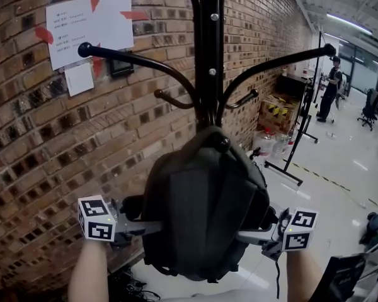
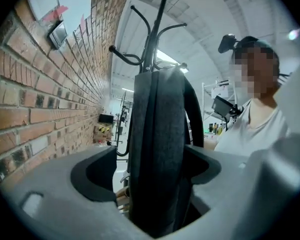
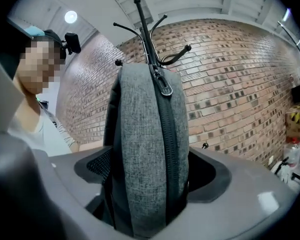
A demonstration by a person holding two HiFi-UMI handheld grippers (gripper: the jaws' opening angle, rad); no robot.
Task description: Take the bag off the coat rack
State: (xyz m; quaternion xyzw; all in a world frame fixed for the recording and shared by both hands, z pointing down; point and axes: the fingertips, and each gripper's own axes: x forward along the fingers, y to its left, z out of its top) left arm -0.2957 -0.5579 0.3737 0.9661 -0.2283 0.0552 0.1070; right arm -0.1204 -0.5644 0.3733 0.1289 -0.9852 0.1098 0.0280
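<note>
grey zippered bag (image 1: 205, 206) hangs on coat rack (image 1: 208, 55); left tool (image 1: 142, 216), right tool (image 1: 258, 225) spread wide around it.

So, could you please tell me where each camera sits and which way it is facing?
Head view: on the person's head, looking down at the bag on the coat rack; both forearms, left gripper and right gripper show.
Left gripper view: on that gripper, looking along open jaws astride the bag; the person's shirt shows.
Right gripper view: likewise, from the opposite side.
Shared: bag and coat rack in all three.
</note>
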